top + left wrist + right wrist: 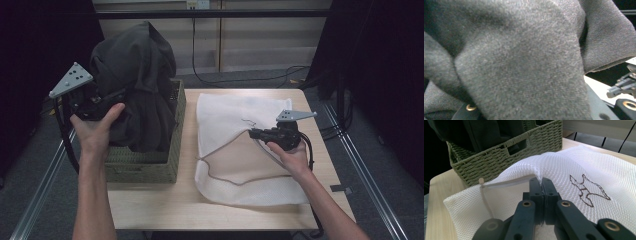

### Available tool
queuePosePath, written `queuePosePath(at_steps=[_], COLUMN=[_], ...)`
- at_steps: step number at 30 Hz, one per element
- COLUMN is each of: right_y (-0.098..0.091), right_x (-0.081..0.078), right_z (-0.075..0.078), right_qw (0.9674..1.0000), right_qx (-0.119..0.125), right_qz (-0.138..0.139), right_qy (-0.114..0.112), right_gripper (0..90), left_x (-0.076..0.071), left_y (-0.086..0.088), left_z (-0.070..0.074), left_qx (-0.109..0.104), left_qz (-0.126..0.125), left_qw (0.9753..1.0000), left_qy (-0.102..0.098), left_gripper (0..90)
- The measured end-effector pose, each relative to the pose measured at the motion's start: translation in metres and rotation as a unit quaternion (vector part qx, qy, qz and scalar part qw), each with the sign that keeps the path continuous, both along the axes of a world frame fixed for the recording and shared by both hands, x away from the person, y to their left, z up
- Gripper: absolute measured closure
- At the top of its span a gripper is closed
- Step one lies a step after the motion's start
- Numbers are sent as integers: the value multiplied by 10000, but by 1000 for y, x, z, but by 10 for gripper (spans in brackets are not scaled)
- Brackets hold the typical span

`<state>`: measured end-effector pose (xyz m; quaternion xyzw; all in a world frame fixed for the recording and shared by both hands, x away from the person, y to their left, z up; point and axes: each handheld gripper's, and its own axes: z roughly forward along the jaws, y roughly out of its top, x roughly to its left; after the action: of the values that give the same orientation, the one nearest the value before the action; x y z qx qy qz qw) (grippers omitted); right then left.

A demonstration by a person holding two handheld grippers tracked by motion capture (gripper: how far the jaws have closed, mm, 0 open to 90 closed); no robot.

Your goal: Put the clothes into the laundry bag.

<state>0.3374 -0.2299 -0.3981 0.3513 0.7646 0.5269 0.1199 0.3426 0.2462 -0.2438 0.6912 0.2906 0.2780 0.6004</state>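
The left gripper [107, 97], jaws clamped on a dark sweatshirt [137, 85], holds it above the green basket [172, 145], while the right gripper [541, 185], jaws pinched on the white mesh bag [235, 120], lifts its zipper edge, the bag's mouth facing the sweatshirt.

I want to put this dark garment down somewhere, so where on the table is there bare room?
Bare wood shows along the near table edge, in front of the green wicker basket and the white mesh laundry bag, and in a narrow strip between those two. The basket's side and the middle are crowded: the left claw holds the dark garment over the basket.
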Motion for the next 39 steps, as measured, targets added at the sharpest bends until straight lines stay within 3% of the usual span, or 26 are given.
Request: queuePosePath(at_steps=[7,11,13,15,23,29,32,36,39], right_y=[-1,1,1,2,1,0,0,0,1], right_x=[0,1,1,2,2,2,2,2,3], right_z=[0,-1,-2,-2,-2,-2,-2,-2,-3], right_qw=[10000,10000,10000,10000,10000,10000,10000,10000,10000], right_qx=[10,4,-19,-16,-8,-12,8,3,-11], right_qz=[-7,-2,-7,-1,-21,-18,-10,-9,-5], right_qy=[3,39,45,51,50,37,42,48,45], right_gripper=[887,888,888,888,888,888,888,888,888], left_x=[-2,-7,-12,-17,-37,-45,-46,-46,-49], left_y=[12,12,11,8,-9,-25,-33,-42,-52], left_z=[2,-4,-3,3,34,48,50,54,61], left_qx=[-230,-402,-357,-439,-434,-441,-383,-533,-436], left_qz=[173,80,51,-55,-362,-729,-817,-940,-1015], left_qw=[9996,9991,9992,9987,9965,9945,9939,9923,9915], left_qy=[-21,-46,-176,-252,-617,-604,-631,-608,-694], left_gripper=[732,732,733,734,734,734,733,734,734])
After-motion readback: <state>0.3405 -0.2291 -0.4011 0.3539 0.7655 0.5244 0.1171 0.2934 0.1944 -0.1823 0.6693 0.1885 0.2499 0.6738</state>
